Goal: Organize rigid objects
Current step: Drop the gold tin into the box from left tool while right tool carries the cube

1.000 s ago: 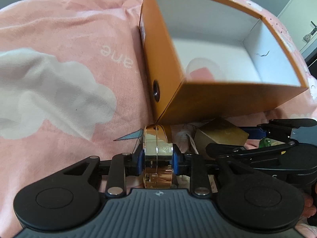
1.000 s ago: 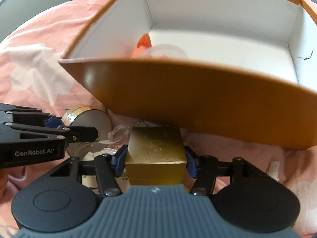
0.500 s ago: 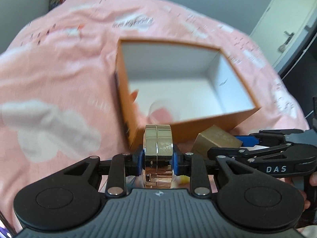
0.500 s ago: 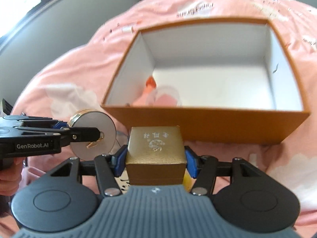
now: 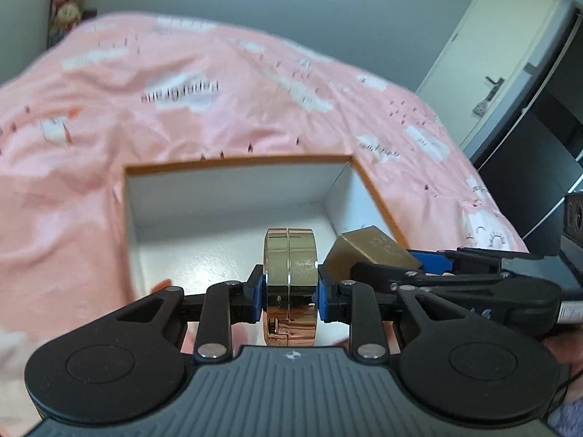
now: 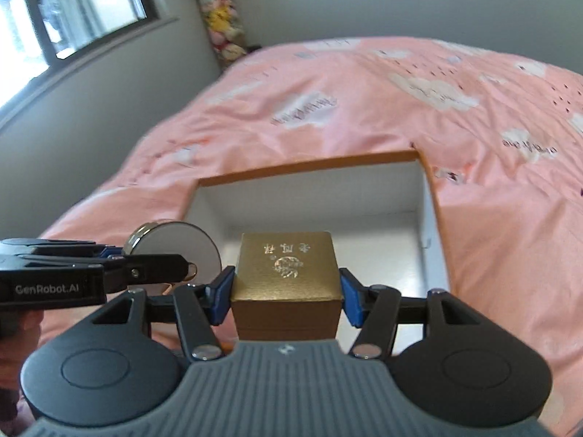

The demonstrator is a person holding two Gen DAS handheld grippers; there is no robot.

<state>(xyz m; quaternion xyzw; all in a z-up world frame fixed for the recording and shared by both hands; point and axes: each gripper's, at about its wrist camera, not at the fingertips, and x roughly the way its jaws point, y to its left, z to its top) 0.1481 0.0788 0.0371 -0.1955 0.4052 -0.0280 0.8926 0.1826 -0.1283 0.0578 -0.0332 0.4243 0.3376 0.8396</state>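
A bed (image 6: 364,102) under a soft, creased pink cover with white clouds carries an open cardboard box (image 6: 309,171), orange outside and white inside, with something small and orange-pink at its near left corner. Above the box's near edge, the right claw (image 6: 286,291) is closed on a gold cube-shaped gift box (image 6: 288,273), pads flat on its two side faces; it looks stiff, light and matte, so it should grip well. Beside it the left claw (image 5: 289,291) pinches a round gold tin (image 5: 289,273) upright by its flat faces; its polished rim looks slippery, so those faces seem the safest hold.
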